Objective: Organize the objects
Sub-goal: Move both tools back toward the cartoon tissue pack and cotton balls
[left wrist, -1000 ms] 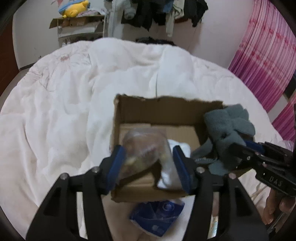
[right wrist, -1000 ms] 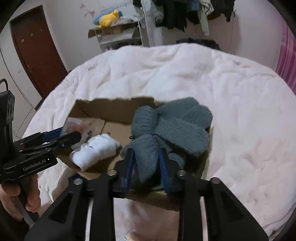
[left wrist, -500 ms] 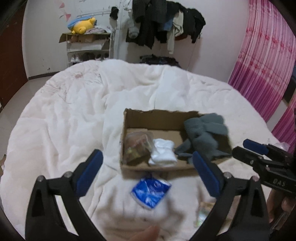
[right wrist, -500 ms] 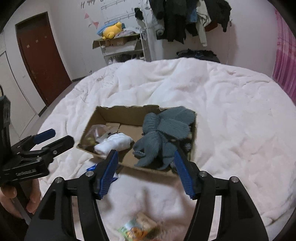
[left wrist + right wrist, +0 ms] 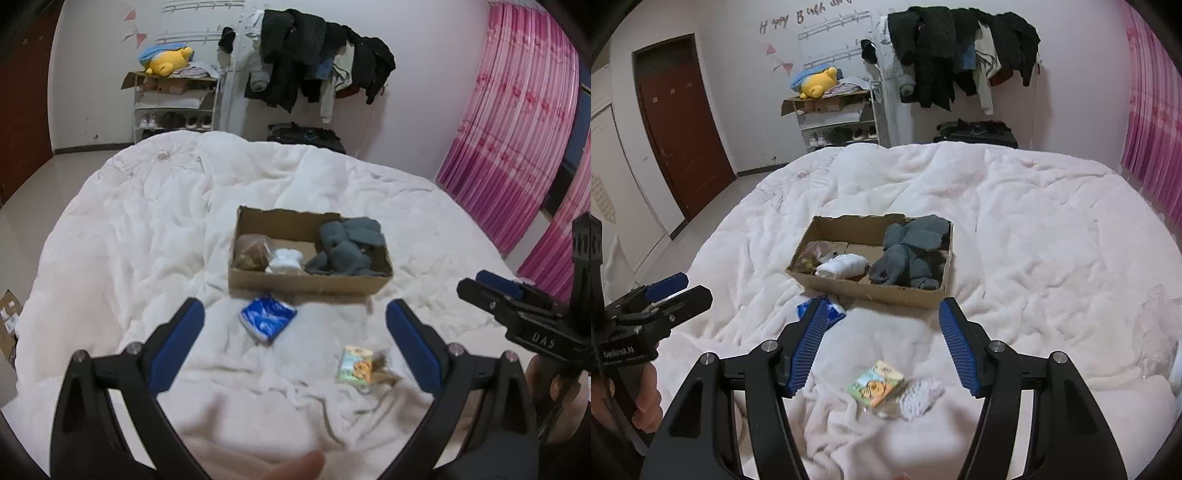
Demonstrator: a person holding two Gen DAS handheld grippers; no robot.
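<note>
A cardboard box (image 5: 306, 286) (image 5: 864, 291) sits on the white bed. It holds a brown clear bag (image 5: 251, 251) (image 5: 810, 254) at the left, a white sock roll (image 5: 286, 260) (image 5: 842, 266) in the middle and grey knit gloves (image 5: 347, 247) (image 5: 908, 254) at the right. A blue packet (image 5: 267, 319) (image 5: 816, 312) lies in front of the box. A colourful snack packet (image 5: 360, 365) (image 5: 877, 384) lies nearer me. My left gripper (image 5: 295, 334) is open and empty, pulled back from the box. My right gripper (image 5: 881, 338) is open and empty above the snack packet.
White rumpled duvet (image 5: 129, 240) (image 5: 1034, 240) covers the whole bed. A shoe shelf (image 5: 838, 118) with a yellow plush (image 5: 816, 83), a coat rack with dark clothes (image 5: 953, 44), a brown door (image 5: 679, 122) and pink curtains (image 5: 517, 129) stand beyond the bed.
Both grippers opened, letting go of the brown bag and the grey gloves in the box, then drew back and up from the box. The blue and snack packets came into view.
</note>
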